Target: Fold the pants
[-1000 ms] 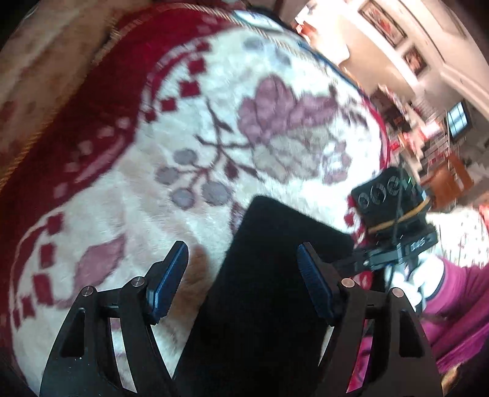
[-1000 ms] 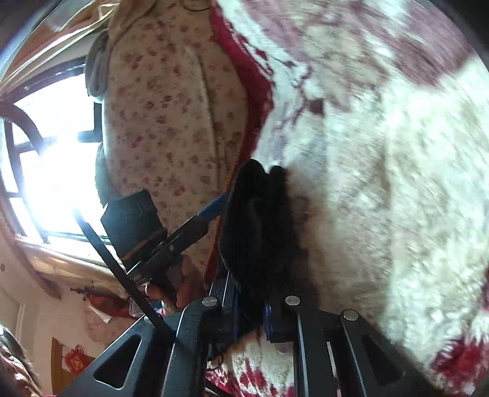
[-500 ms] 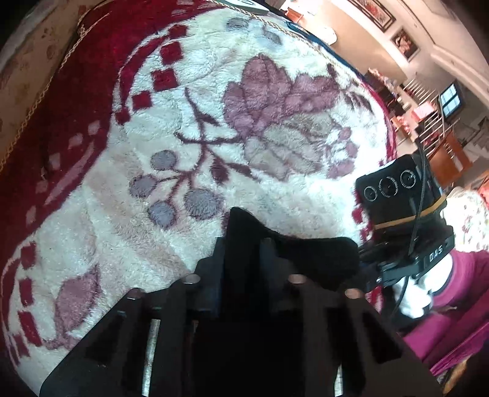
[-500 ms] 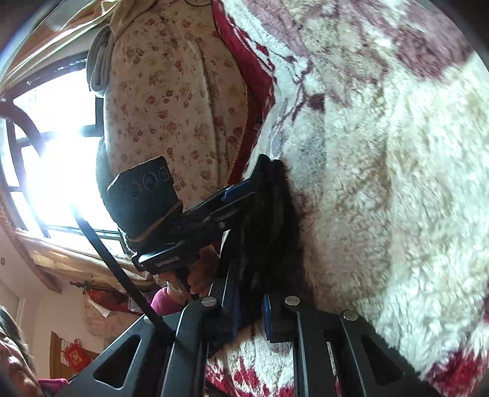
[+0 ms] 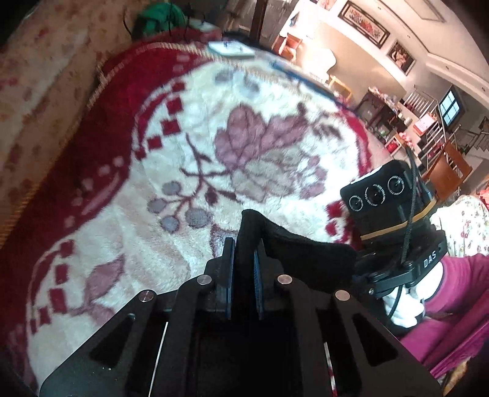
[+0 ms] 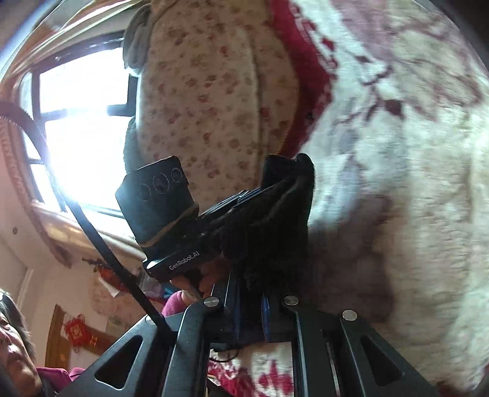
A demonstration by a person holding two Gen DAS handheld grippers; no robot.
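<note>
The black pants (image 5: 299, 256) are lifted above a white and red floral blanket (image 5: 214, 137). My left gripper (image 5: 243, 244) is shut on one edge of the pants, the cloth standing up between its blue pads. My right gripper (image 6: 250, 287) is shut on the other edge of the black pants (image 6: 275, 226). The cloth stretches between the two grippers. The right gripper's body (image 5: 394, 232) shows in the left wrist view, the left gripper's body (image 6: 165, 213) in the right wrist view. The rest of the pants is hidden below the grippers.
The blanket (image 6: 397, 183) covers a bed. A flowered cushion (image 6: 214, 91) stands at its edge by a bright window (image 6: 79, 131). A green bundle (image 5: 159, 18) and a flat white thing (image 5: 230, 49) lie at the far end. The person's magenta sleeve (image 5: 452, 290) is at right.
My left gripper closed from open onto the pants edge and lifted it. Both grippers have risen with the cloth held between them.
</note>
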